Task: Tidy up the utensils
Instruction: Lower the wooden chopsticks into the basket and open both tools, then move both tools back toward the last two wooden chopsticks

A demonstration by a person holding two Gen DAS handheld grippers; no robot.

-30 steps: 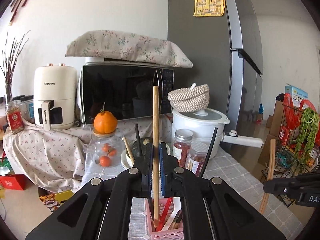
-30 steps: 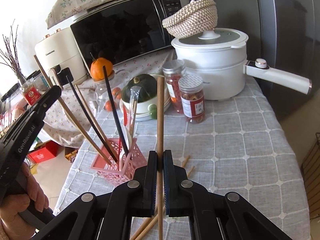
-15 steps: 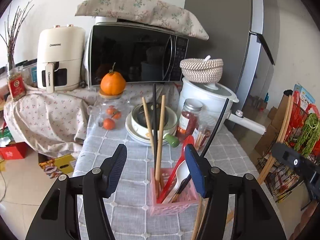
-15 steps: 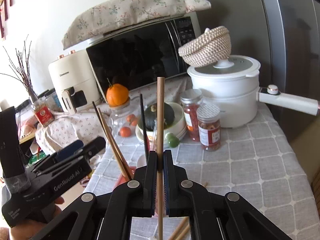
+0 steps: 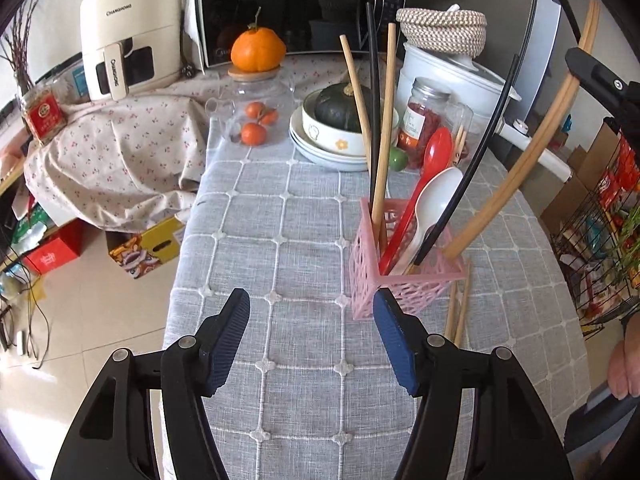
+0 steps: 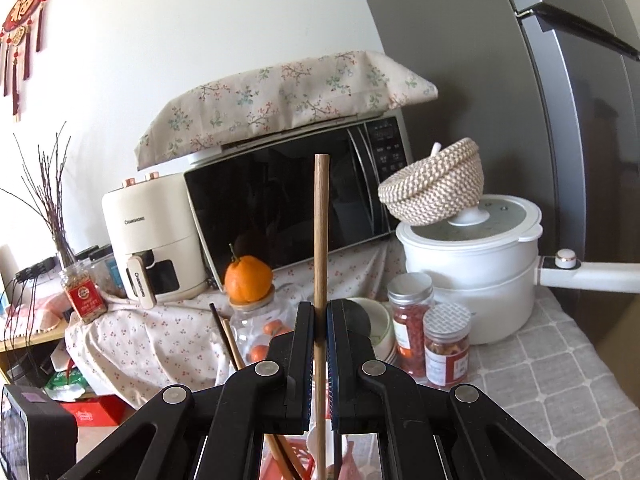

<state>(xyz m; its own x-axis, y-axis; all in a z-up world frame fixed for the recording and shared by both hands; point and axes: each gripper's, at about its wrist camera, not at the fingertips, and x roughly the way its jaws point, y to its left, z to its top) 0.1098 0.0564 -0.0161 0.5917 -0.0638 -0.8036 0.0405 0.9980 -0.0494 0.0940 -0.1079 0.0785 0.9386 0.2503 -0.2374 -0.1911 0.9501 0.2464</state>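
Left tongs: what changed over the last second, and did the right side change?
The left tongs let go of the wooden chopstick, which now stands in the pink plastic lattice basket. Their jaws are opening with nothing between them, tilted down toward the grey checked tablecloth. The right tongs stay clamped on another wooden chopstick.

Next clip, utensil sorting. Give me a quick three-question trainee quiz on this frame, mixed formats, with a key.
1. True or false: the right gripper is shut on a wooden chopstick.
2. Which spoons stand in the pink basket? A) red and white B) blue and green C) none
3. What lies on the tablecloth beside the basket?

Key: 1 true; 2 A; 3 loose wooden chopsticks.
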